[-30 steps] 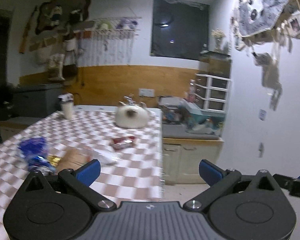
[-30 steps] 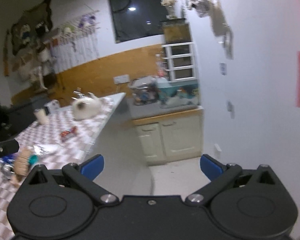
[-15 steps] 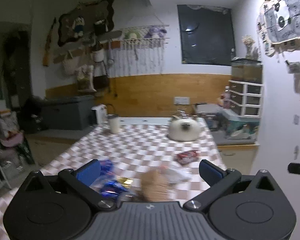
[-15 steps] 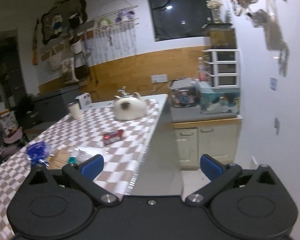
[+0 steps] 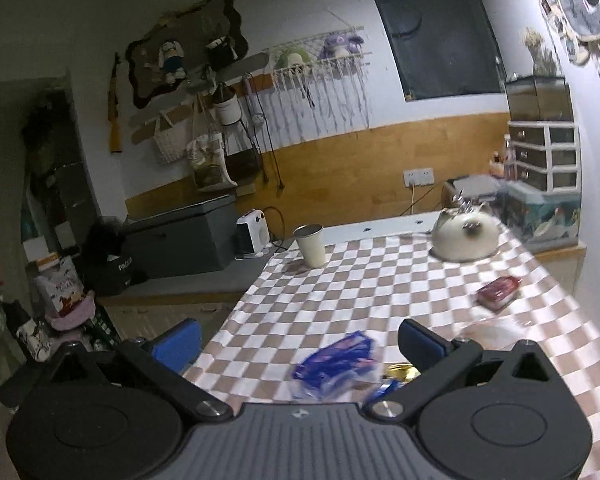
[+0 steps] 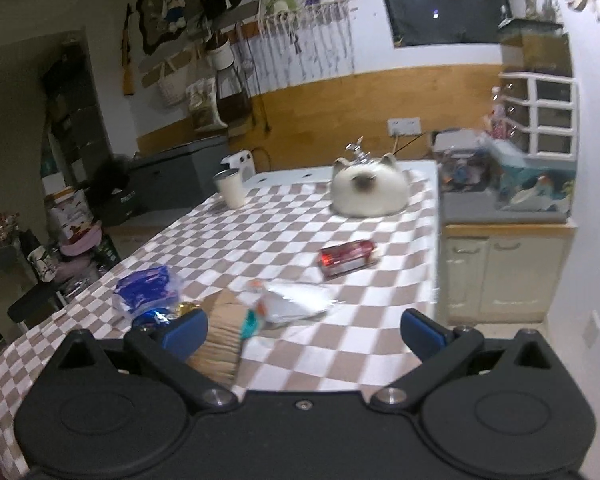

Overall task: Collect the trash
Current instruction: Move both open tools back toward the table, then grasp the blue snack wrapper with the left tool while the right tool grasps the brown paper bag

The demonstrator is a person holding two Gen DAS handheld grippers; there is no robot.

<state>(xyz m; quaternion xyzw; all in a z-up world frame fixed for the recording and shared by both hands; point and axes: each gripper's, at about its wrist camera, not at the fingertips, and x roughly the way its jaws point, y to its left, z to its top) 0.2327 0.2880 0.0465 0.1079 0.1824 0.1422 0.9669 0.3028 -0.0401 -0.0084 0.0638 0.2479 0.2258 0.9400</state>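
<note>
Left gripper [image 5: 298, 344] spread wide, empty, above crumpled blue plastic wrapper [image 5: 336, 362] near tabletop's front edge. Right gripper [image 6: 304, 330] spread, empty; tan cardboard piece [image 6: 220, 344] by its left finger.

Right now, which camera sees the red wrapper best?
The right wrist view: the red wrapper lies mid-table, whole and fairly sharp. In the left wrist view it sits small and blurred near the table's right edge.

Bare checkered table [image 6: 268, 236] lies open toward 12 o'clock, between the red packet [image 6: 347, 253] at 1 o'clock and the cup [image 6: 230, 188] at 11. Nearer, a blue wrapper [image 6: 146, 286], brown block [image 6: 220, 334] and clear bag [image 6: 296, 300] crowd the front edge.
</note>
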